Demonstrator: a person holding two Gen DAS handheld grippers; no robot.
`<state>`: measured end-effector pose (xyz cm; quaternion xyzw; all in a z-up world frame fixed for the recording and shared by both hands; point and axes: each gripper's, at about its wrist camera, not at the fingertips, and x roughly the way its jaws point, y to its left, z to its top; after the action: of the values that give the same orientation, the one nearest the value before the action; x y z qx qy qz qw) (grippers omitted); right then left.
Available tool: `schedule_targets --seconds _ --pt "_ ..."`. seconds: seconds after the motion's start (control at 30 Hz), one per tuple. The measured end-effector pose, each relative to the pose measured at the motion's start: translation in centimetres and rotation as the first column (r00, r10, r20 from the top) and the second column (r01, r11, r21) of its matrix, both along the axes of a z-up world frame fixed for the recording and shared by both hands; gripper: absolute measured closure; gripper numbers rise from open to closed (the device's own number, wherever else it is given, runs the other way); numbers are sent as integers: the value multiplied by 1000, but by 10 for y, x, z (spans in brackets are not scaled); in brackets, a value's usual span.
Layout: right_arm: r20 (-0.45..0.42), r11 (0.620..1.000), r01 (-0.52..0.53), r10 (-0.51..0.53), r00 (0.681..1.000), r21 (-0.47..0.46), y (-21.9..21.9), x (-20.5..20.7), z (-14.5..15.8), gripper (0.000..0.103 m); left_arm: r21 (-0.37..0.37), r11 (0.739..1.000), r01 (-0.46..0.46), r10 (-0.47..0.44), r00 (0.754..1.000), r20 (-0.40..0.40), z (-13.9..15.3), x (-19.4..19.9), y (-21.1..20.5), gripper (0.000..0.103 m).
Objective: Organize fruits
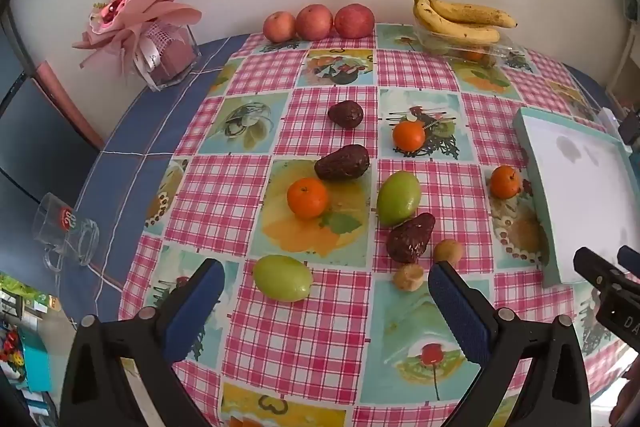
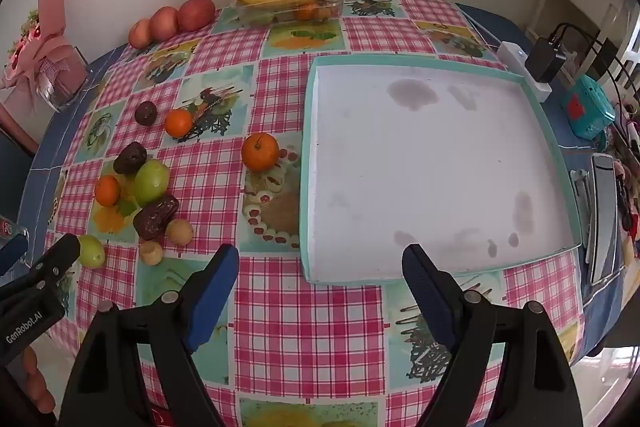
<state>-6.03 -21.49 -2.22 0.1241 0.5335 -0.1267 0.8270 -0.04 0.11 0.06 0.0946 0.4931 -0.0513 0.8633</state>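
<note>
Hovering above a checked tablecloth (image 2: 304, 311), the left gripper (image 1: 326, 279) and right gripper (image 2: 320, 259) both have jaws spread wide, holding nothing. A shallow white tray (image 2: 308, 167) with teal rim lies ahead of the right gripper, bare cloth between them. In the left view the tray is cut off at the edge. Loose fruit lies ahead of the left jaws: a green fruit (image 1: 282, 277) nearest, oranges (image 1: 307, 197), dark avocados (image 1: 410, 238). Bananas (image 1: 460, 15) rest on a clear box whose contents are unclear.
</note>
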Motion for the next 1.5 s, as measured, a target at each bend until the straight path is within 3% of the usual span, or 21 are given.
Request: schedule_targets --seconds 0.4,1.5 --pt "7 1000 -5 5 1000 -8 1 0 6 19 33 999 0 0 1000 12 3 0 -1 0" --pt "8 1000 -7 7 1000 -15 -1 1 1 19 35 999 -4 3 999 38 11 -2 2 0"
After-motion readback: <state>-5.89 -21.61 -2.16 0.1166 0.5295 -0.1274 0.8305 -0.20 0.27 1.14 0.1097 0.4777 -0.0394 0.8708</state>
